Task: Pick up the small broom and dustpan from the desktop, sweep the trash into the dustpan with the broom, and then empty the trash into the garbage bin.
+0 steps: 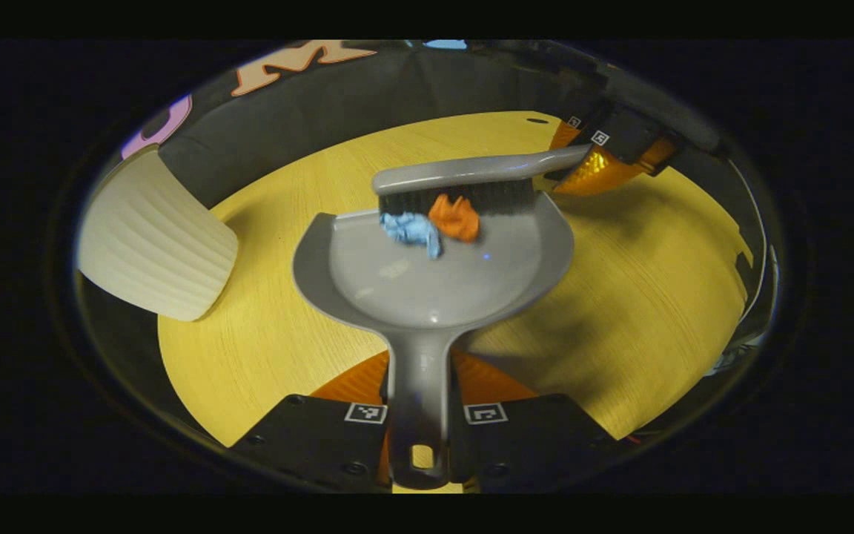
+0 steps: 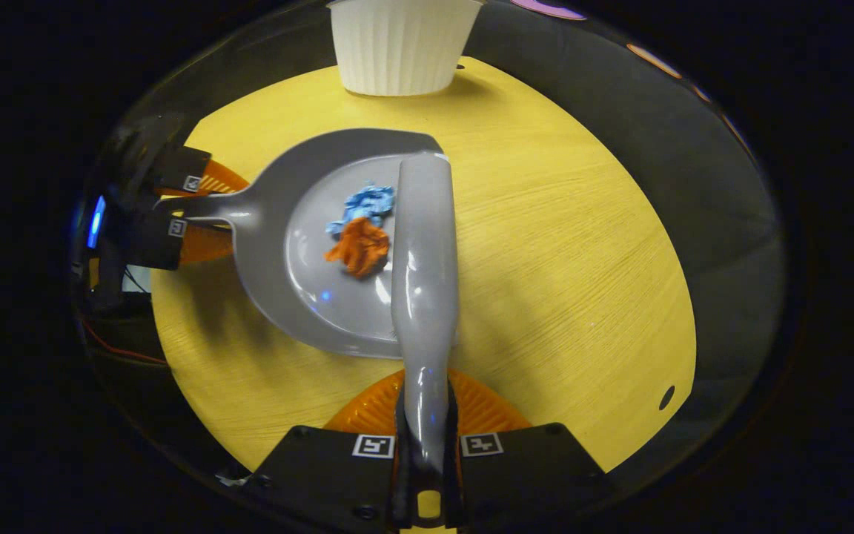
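Observation:
My left gripper [image 1: 418, 404] is shut on the handle of the grey dustpan [image 1: 427, 285], which lies flat on the yellow round desktop [image 1: 620, 297]. A crumpled blue scrap [image 1: 412, 230] and an orange scrap [image 1: 457, 216] sit inside the pan near its front lip. The grey broom [image 1: 471, 174] stands across that lip, its black bristles touching both scraps. My right gripper [image 2: 425, 434] is shut on the broom handle [image 2: 425, 297]. In the right gripper view the dustpan [image 2: 308, 289] lies left of the broom with the blue scrap [image 2: 366, 204] and orange scrap [image 2: 359, 248] in it, and the left gripper [image 2: 193, 215] holds its handle.
A white ribbed garbage bin [image 1: 153, 237] stands at the desktop's left edge in the left gripper view, and the bin [image 2: 397, 44] is straight ahead at the far edge in the right gripper view. A small dark hole [image 2: 666, 397] marks the desktop near its right rim.

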